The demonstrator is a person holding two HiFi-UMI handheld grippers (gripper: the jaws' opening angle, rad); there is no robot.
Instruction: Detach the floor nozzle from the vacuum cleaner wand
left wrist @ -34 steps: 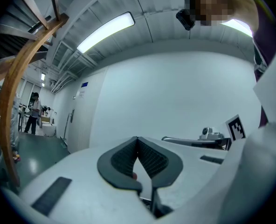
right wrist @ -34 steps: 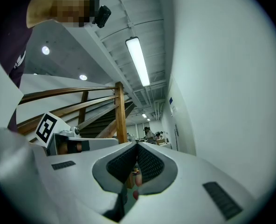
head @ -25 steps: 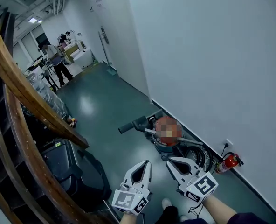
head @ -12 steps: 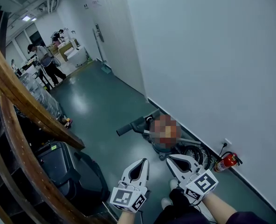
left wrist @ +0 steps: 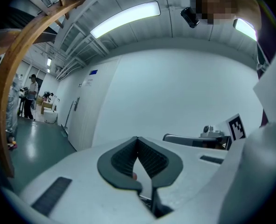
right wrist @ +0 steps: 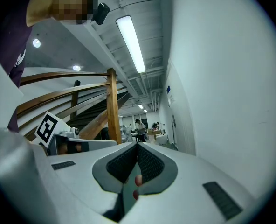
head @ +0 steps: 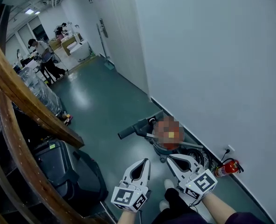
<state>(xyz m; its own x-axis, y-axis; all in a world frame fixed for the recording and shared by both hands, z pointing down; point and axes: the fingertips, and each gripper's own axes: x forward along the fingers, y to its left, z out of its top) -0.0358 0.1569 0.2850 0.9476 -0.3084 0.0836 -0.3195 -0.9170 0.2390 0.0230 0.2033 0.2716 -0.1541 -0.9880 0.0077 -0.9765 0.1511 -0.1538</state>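
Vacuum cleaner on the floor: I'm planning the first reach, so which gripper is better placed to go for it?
Right, probably. The right gripper is on the wall side, its tips closer to the vacuum cleaner than the left gripper. Both are shut, empty and short of it.

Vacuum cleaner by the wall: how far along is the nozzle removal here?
Done: nothing visible; the grey canister vacuum cleaner lies untouched by the white wall. In hand: the approach, with the left gripper and right gripper short of it, jaws shut and empty. Left: reaching it, gripping wand and nozzle (neither clear here), pulling them apart.
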